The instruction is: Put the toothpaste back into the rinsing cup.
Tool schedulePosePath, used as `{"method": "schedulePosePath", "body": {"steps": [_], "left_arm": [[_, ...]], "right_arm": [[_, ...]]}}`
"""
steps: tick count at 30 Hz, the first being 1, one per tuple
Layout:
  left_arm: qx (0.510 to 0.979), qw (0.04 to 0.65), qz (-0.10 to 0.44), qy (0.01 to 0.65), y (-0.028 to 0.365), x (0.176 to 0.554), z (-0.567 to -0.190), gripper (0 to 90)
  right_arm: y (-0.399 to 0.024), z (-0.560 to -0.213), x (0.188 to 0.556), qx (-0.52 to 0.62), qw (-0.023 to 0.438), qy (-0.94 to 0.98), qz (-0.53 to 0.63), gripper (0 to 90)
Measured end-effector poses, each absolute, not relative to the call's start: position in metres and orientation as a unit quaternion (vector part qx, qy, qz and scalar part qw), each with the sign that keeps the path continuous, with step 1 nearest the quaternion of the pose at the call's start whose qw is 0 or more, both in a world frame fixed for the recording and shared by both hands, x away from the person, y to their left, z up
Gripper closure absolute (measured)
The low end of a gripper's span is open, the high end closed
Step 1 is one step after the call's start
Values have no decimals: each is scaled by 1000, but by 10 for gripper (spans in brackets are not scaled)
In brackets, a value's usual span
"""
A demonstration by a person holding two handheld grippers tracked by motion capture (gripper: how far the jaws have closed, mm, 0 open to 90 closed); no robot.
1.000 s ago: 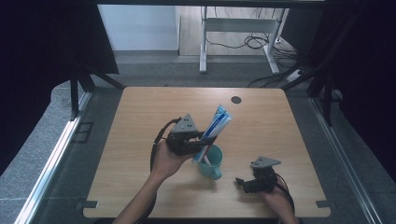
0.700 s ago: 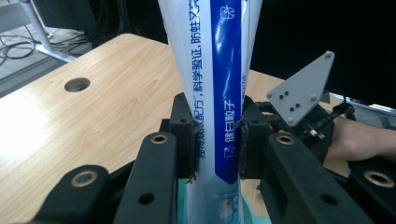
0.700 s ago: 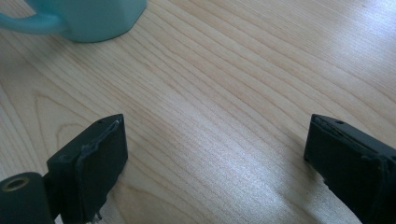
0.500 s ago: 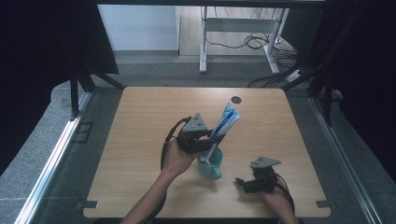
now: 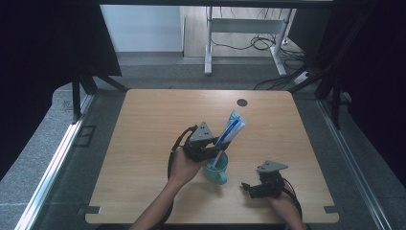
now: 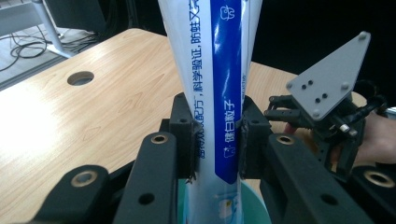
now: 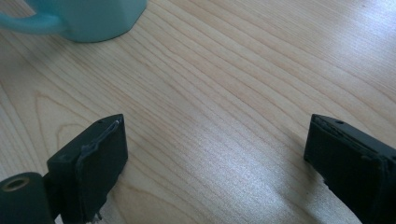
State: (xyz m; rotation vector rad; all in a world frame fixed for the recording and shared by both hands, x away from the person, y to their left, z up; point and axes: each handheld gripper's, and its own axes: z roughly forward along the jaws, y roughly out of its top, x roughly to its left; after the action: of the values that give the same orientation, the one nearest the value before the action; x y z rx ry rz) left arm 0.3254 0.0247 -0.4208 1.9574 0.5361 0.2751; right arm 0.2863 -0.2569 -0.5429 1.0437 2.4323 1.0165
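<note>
Toothpaste tube (image 5: pixel 231 130), one, pinched by left gripper (image 5: pixel 214 149) over one mug (image 5: pixel 216 168); right gripper (image 5: pixel 250 188) spread.

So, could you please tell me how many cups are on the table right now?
1. A teal cup stands near the front middle of the table, with the toothpaste tube going into it, gripped by the left hand-held gripper. None seems hidden.

This looks like a lab or a test room set up for recording. A plain wooden bench (image 5: pixel 143 143) with a round cable hole (image 5: pixel 242 102) stands on grey carpet (image 5: pixel 43 163), hemmed in by black curtains (image 5: pixel 43 57) on both sides. Behind it a metal-framed desk (image 5: pixel 249 28) stands over loose cables (image 5: pixel 261 43) on the floor, before a white wall (image 5: pixel 139 28).
</note>
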Motion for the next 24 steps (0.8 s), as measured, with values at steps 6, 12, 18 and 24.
{"method": "schedulePosePath", "body": {"steps": [6,12,18,24], "left_arm": [[818,515,116,227,24,324,-429,729],[821,510,118,228,22,322,-437,728],[821,509,115,232,21,321,-443,728],[822,507,113,234,20,320,-447,727]], "right_arm": [[-257,-543,286,365,152,847,355,60],[-257,-543,286,365,152,847,355,60],[-257,-543,286,365,152,847,355,60],[-257,-543,286,362,153,849,353,60]]}}
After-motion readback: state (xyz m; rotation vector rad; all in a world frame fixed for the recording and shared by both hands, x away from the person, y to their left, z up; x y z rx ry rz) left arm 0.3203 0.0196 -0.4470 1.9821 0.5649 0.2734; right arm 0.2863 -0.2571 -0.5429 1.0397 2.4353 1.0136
